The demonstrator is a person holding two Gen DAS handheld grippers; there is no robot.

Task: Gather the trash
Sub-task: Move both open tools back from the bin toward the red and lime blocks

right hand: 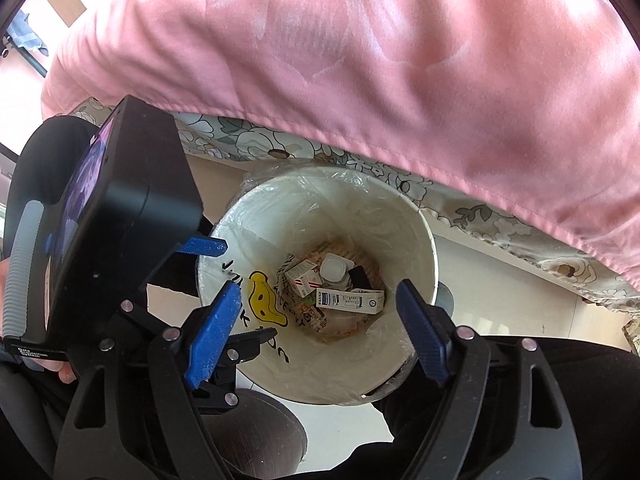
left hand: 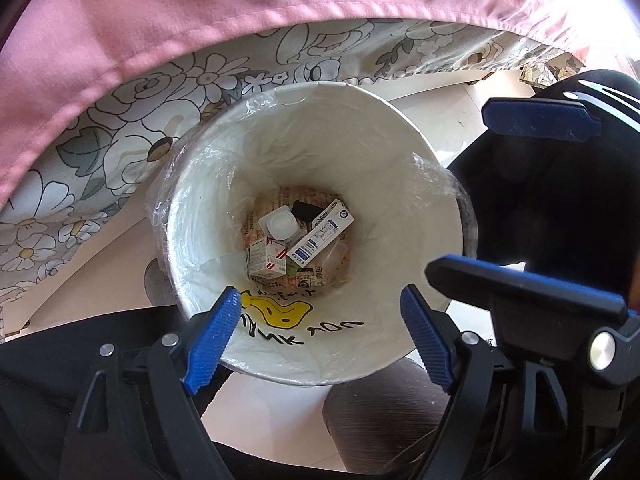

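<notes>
Floor (left hand: 452,120) of pale tile is seen beneath a white bin (left hand: 400,148), beside a bed draped in pink cover (left hand: 200,12) and floral sheet (left hand: 120,140). Boxes (left hand: 322,234) lie inside; left gripper (left hand: 320,332) and right gripper (right hand: 320,332) are spread wide, empty.

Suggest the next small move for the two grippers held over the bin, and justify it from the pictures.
Probably lift both away to look for more trash: the left gripper and right gripper stand open and empty above the bin, and the boxes already lie at its bottom.
</notes>
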